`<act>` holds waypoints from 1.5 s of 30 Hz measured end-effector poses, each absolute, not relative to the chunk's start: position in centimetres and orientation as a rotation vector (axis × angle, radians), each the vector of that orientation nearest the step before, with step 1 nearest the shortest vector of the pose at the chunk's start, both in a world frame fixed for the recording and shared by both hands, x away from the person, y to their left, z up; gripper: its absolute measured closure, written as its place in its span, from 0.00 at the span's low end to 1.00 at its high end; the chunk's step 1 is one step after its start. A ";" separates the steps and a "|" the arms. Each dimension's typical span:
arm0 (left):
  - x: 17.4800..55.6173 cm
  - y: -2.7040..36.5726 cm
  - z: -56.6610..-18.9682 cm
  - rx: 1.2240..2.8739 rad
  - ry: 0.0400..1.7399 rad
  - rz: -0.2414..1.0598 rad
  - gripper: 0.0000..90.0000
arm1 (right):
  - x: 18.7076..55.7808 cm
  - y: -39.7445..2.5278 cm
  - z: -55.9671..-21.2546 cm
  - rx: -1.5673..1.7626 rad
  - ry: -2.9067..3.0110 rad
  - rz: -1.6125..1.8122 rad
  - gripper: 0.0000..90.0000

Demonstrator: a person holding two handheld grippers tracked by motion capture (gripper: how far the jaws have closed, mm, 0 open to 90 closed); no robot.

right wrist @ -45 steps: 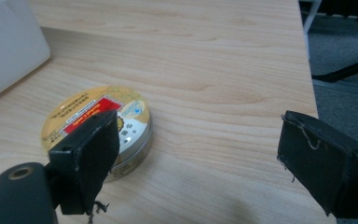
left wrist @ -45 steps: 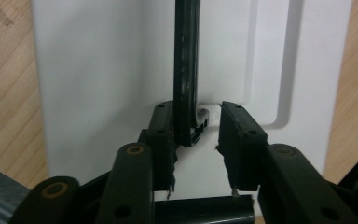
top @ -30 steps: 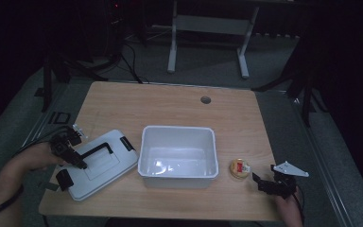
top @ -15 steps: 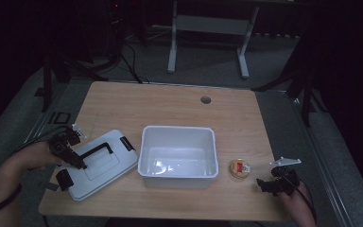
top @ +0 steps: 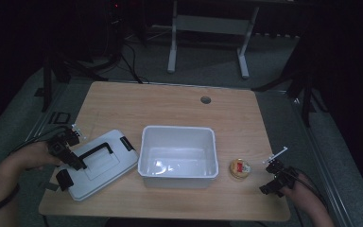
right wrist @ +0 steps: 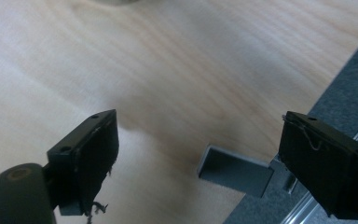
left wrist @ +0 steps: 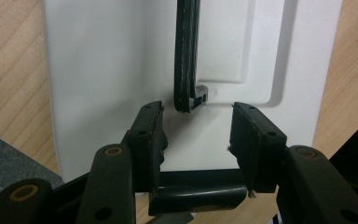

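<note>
A white lid (top: 105, 166) with a black handle (top: 95, 151) lies flat at the table's left front. My left gripper (top: 74, 162) hovers over its left part. In the left gripper view it (left wrist: 196, 140) is open, with the end of the handle (left wrist: 187, 60) just beyond the gap and the lid (left wrist: 102, 70) below. A white open bin (top: 178, 176) stands at the middle. A small round jar (top: 240, 168) with a yellow and red top sits to its right. My right gripper (top: 271, 179) is near the front right corner, and it (right wrist: 196, 158) stands wide open over bare wood.
The table's right edge runs just past the right jaws, with a grey bracket (right wrist: 235, 173) on it and dark floor beyond. A black latch (top: 64, 179) sticks out from the lid's near end. A round cable hole (top: 205, 100) sits at the back.
The right gripper has shifted slightly left and turned a little near the front right corner. The left gripper has barely moved over the lid.
</note>
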State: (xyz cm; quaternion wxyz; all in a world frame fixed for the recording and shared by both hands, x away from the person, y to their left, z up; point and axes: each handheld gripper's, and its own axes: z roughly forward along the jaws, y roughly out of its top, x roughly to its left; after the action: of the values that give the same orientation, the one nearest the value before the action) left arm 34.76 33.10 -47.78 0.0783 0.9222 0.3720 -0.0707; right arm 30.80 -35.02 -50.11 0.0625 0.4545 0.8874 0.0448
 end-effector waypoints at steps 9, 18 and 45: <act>34.7 33.1 -47.6 2.775 1.112 -0.210 0.60 | 31.0 -34.3 -49.7 1.177 2.858 -0.066 0.13; 34.7 33.0 -47.3 2.774 1.110 -0.205 0.60 | 31.3 -33.9 -49.4 1.040 2.909 -0.039 0.13; 34.7 33.1 -47.4 2.780 1.094 -0.220 0.60 | 35.3 -29.7 -48.5 0.739 2.981 0.077 0.14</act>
State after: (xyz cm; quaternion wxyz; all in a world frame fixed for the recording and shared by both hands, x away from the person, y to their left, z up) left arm 34.71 33.05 -47.37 0.0731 0.9255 0.3642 -0.0733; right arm 35.26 -29.75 -48.54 0.0347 0.2404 0.9697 0.0251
